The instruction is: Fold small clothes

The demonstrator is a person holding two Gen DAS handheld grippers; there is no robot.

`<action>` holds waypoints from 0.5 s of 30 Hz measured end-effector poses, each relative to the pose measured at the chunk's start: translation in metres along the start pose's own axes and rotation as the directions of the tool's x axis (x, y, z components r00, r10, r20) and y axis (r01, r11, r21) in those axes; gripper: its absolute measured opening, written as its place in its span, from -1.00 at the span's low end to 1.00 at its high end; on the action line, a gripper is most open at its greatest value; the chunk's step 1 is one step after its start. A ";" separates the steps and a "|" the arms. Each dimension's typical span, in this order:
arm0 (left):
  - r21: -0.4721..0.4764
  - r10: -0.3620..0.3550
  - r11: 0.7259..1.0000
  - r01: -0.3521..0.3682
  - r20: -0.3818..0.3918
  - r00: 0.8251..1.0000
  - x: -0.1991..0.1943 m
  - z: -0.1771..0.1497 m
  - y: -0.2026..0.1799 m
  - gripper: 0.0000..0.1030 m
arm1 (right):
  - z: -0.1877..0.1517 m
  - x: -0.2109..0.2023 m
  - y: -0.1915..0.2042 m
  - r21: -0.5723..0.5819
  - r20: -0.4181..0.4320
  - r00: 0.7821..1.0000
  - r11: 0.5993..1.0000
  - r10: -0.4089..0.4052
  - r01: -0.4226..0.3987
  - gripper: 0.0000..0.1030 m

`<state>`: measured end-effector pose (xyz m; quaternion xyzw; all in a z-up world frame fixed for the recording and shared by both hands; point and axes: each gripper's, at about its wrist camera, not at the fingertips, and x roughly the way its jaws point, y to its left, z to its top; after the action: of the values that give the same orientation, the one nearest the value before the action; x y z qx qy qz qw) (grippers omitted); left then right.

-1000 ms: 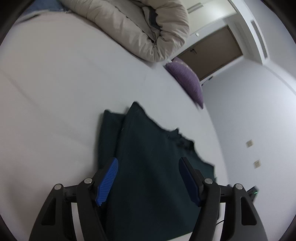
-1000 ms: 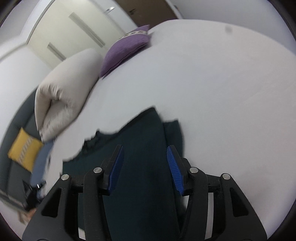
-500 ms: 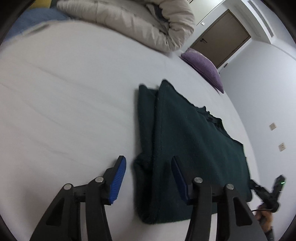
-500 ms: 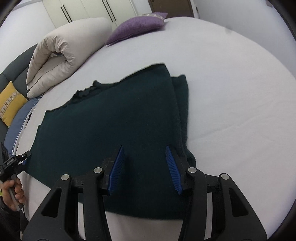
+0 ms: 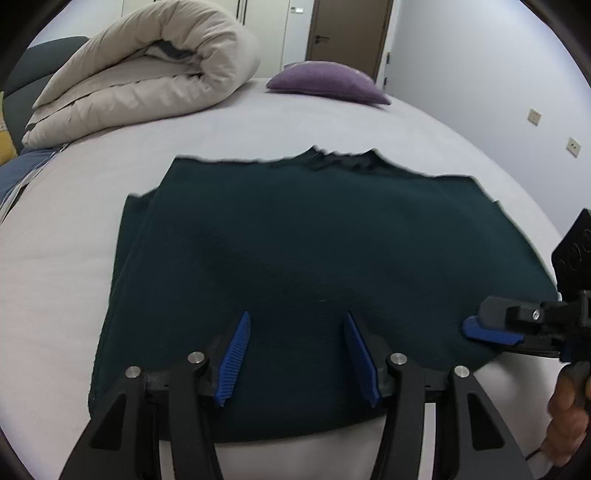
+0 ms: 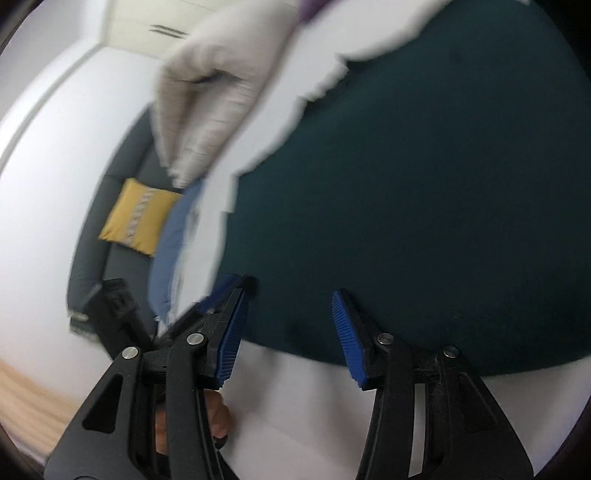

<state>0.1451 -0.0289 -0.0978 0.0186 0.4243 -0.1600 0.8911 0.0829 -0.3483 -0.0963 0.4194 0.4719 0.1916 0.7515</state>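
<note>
Both tools, once mid-garment (image 5: 314, 251), now at its near hem.

A dark green knitted garment (image 5: 314, 258) lies flat on the white bed sheet (image 5: 66, 258), near the bed's front edge, with a folded layer showing along its left side. The left gripper (image 5: 295, 354) sits over the garment's near edge, jaws apart. The right gripper (image 5: 491, 328) is at the garment's right edge, seen side-on. Behind the garment, to the left, a rolled beige duvet (image 5: 147, 74) rests on the bed; to the right of it lies a purple cushion (image 5: 325, 79). A brown wooden door (image 5: 347, 33) stands behind the cushion. From the right wrist view, a yellow cushion (image 6: 138, 218) lies left of the bed.
</note>
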 end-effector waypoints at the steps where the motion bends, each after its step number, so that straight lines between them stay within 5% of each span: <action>1: -0.014 -0.002 1.000 0.002 0.001 1.000 -0.001 -0.003 0.007 0.09 | -0.001 -0.010 -0.010 0.018 0.025 1.000 1.000 0.015 -0.016 -0.37; 7: -0.119 -0.043 0.992 0.043 0.005 0.999 -0.014 -0.017 0.063 -0.13 | -0.006 -0.090 -0.070 0.132 0.224 0.975 0.991 -0.007 -0.024 -0.51; 10: -0.151 -0.041 0.988 0.042 0.010 0.999 -0.022 -0.023 0.079 -0.13 | -0.012 -0.138 -0.094 0.191 0.326 0.943 0.982 -0.061 -0.002 -0.52; 15: -0.176 -0.017 0.984 0.019 0.014 1.000 -0.038 -0.033 0.083 -0.13 | -0.017 -0.181 -0.092 0.229 0.404 0.905 0.973 -0.131 0.038 -0.40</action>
<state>0.1227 0.0661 -0.0983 -0.0652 0.4315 -0.1299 0.8903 -0.0287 -0.5175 -0.0744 0.5086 0.3365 0.0124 0.7925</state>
